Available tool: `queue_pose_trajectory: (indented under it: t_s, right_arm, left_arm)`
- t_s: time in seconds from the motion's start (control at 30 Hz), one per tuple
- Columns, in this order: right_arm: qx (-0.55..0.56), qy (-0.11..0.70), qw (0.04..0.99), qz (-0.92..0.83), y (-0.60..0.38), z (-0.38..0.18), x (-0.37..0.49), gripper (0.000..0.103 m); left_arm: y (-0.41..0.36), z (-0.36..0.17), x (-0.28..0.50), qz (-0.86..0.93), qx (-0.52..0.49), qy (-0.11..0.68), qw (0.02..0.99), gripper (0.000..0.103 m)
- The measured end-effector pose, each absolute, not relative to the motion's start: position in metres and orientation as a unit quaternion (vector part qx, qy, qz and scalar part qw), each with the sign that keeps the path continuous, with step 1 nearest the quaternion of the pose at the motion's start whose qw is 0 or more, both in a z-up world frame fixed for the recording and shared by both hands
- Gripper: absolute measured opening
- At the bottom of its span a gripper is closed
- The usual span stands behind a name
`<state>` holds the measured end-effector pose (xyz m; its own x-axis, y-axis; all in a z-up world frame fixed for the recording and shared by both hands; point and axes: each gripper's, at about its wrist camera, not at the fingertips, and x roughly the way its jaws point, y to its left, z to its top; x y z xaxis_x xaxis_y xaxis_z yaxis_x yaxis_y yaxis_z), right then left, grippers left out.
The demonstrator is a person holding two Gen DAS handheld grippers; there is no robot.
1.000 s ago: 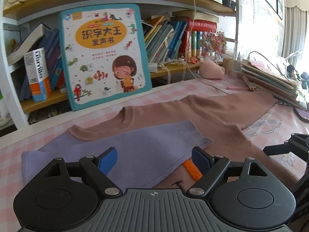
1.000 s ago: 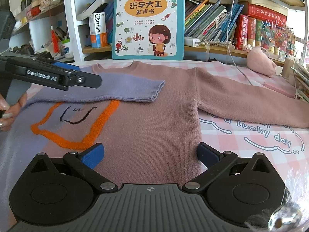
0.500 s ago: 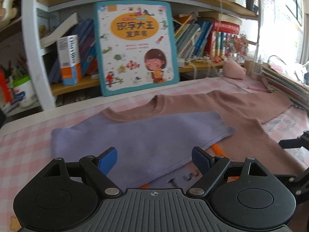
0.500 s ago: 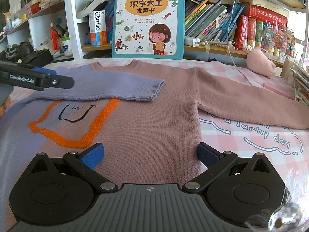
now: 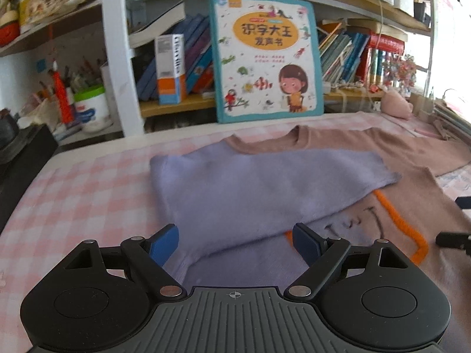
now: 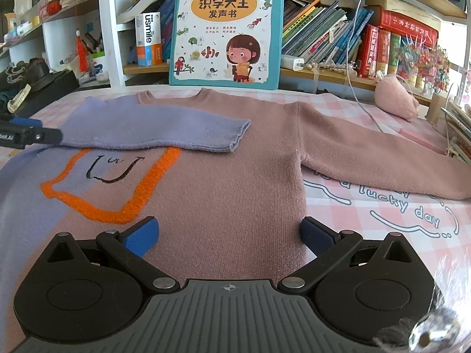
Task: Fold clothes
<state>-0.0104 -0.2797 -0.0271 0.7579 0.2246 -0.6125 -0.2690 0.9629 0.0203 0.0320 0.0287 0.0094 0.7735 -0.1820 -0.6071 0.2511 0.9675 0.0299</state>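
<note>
Sweater [image 6: 229,182] is spread flat on the pink checked tablecloth [image 6: 368,220], neckline toward the bookshelf [image 6: 294,70], and the scene is taken from the left side across. At the far left of the right wrist view, the tip of the left gripper [image 5: 235,245] is seen poking in just beside the lilac sleeve [image 6: 153,129]; its blue pads [image 5: 163,245] are held wide apart with nothing pinched between them, the lilac knit lying beneath and beyond. That sleeve is folded across the chest, its ribbed cuff laid on the dusty pink body, partly covering the top of the orange outline [image 6: 117,194] with the stitched smiling face inside it. Behind the neckline, a large children's book [image 6: 226,26] is propped upright against the shelf. Moving on to the middle, the right gripper [image 6: 229,235] is held over the lower body of the garment, jaws spread open, nothing gripped. Further right, the pink sleeve [image 6: 382,158] is stretched out straight over the cloth, unfolded. A pink plush toy [image 6: 396,100] is seen near the back right, beyond that sleeve.
</note>
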Motion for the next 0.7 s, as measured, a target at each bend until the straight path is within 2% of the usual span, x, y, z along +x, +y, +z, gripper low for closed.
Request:
queue_pose_trajectory:
  t_s: [0.43, 0.57, 0.6, 0.67, 0.7]
  right_arm:
    - [-0.033, 0.322, 0.939, 0.119, -0.282, -0.024, -0.015, 0.103]
    - [-0.021, 0.329, 0.939, 0.102, -0.291, -0.023, -0.018, 0.099]
    - [-0.018, 0.330, 0.939, 0.098, -0.294, -0.022, -0.019, 0.097]
    - [-0.013, 0.330, 0.940, 0.090, -0.298, -0.020, -0.019, 0.084]
    - [-0.010, 0.330, 0.940, 0.088, -0.299, -0.020, -0.019, 0.082]
  left_arm:
    - [0.067, -0.006, 0.018, -0.102, 0.034, 0.316, 0.943, 0.087]
    - [0.084, -0.010, 0.021, -0.106, 0.003, 0.318, 0.942, 0.087]
    - [0.087, -0.012, 0.023, -0.108, -0.006, 0.319, 0.942, 0.086]
    - [0.093, -0.015, 0.029, -0.114, -0.024, 0.321, 0.940, 0.085]
    - [0.096, -0.017, 0.031, -0.118, -0.030, 0.322, 0.939, 0.084]
